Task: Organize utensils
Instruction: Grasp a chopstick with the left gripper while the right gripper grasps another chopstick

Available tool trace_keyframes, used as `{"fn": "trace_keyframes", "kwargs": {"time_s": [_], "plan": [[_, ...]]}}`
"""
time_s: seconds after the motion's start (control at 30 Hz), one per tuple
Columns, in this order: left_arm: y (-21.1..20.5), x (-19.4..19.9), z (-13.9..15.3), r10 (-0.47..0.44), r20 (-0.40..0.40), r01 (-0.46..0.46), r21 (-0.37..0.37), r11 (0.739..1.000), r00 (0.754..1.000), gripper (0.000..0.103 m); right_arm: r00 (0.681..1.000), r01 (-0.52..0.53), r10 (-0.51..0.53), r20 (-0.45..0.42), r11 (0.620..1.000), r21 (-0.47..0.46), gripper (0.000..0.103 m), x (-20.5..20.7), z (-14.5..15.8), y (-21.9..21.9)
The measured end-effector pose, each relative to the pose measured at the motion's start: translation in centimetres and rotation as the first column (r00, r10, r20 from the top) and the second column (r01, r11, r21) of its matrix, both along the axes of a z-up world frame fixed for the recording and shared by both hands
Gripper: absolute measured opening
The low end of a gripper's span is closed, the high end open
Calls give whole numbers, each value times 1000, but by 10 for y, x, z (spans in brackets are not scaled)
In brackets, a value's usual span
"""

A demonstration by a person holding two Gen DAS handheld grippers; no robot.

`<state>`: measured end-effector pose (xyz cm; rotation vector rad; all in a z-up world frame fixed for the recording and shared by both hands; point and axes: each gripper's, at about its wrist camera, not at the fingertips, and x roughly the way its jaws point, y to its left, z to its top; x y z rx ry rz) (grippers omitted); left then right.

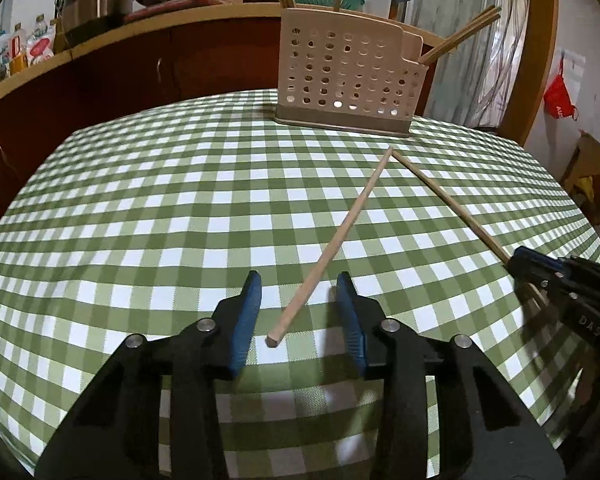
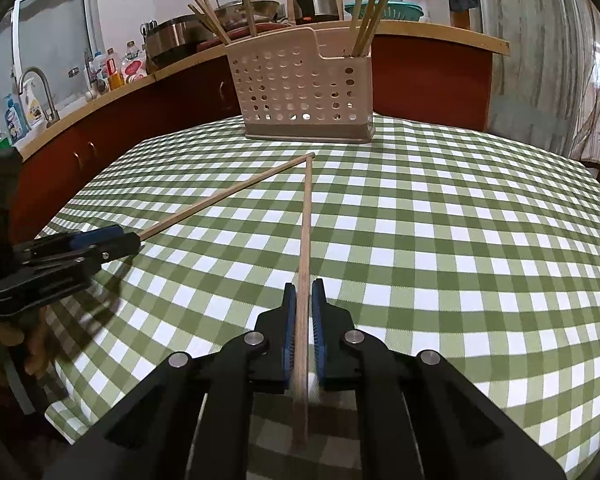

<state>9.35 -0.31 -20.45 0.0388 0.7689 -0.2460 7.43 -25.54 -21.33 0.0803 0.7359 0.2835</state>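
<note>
Two wooden chopsticks lie on the green checked tablecloth, their far tips meeting in a V. In the left wrist view my left gripper (image 1: 298, 280) is open, its blue pads either side of the near end of one chopstick (image 1: 340, 240) without touching it. In the right wrist view my right gripper (image 2: 303, 290) is shut on the other chopstick (image 2: 305, 232), low over the cloth; this chopstick (image 1: 452, 204) and the right gripper (image 1: 540, 268) also show in the left wrist view. The beige perforated utensil holder (image 2: 304, 92) stands at the table's far edge with several chopsticks upright in it.
Behind the table runs a wooden counter (image 2: 420, 34) with pots, a kettle, a teal colander and bottles. A sink tap (image 2: 40, 88) is at the left. The holder (image 1: 348, 76) is straight ahead of the left gripper. A doorway and curtain are at the right.
</note>
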Motion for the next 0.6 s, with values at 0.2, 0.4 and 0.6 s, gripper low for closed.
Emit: {"fn": "trace_keyframes", "kwargs": {"time_s": [0.2, 0.4, 0.6], "plan": [[-2, -9, -1, -11, 18, 10, 23, 1000, 1000, 14, 1000, 2, -2, -2, 1000, 15, 18, -13, -1, -6], [-9, -24, -2, -26, 39, 24, 54, 998, 999, 7, 1000, -7, 7, -13, 1000, 20, 21, -26, -5, -7], [-9, -28, -2, -23, 40, 21, 53, 998, 999, 7, 1000, -21, 21, -11, 1000, 17, 25, -39, -5, -4]]}}
